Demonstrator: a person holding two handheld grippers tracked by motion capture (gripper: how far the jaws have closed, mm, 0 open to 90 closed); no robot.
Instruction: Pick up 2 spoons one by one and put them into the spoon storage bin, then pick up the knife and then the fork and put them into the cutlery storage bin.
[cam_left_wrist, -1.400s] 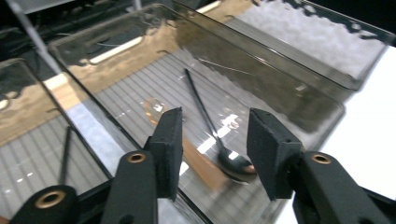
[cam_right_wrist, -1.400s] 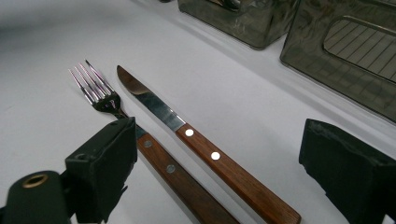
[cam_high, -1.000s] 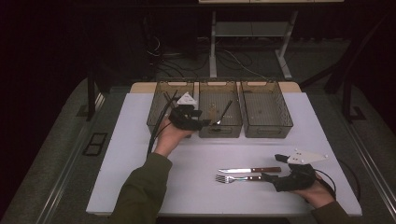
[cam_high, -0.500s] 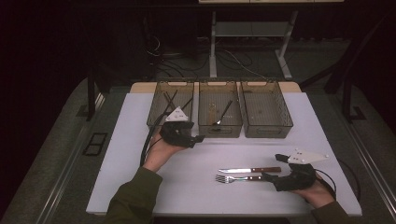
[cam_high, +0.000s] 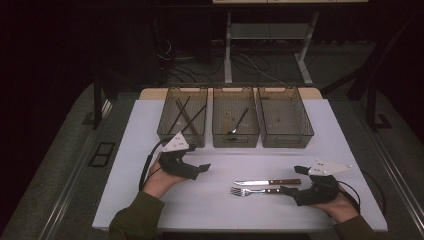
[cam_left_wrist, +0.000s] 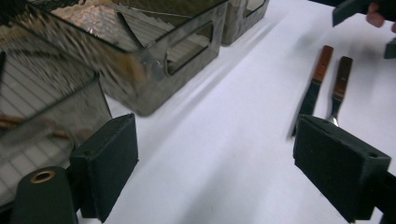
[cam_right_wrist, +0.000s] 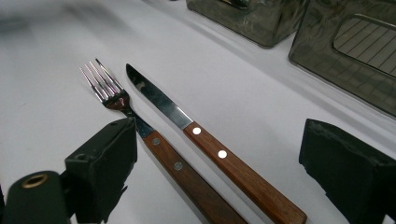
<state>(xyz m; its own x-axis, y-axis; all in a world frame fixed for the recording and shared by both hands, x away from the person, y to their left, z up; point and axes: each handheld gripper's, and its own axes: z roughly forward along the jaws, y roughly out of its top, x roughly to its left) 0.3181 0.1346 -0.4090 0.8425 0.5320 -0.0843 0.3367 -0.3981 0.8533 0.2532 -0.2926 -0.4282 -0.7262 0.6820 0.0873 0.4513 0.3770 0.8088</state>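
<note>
Knife (cam_high: 267, 182) and fork (cam_high: 255, 190) just before right hand-held gripper (cam_high: 294, 180) — untouched.

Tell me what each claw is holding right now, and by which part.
Nothing is held. The left claw is open over bare table; the right claw is open around the knife and fork handles.

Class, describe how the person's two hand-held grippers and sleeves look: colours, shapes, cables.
Both the left gripper and the right gripper are black, each with two blocky jaws, a pale three-cornered plate on top and a trailing black cable. The left sleeve is olive green.
</note>
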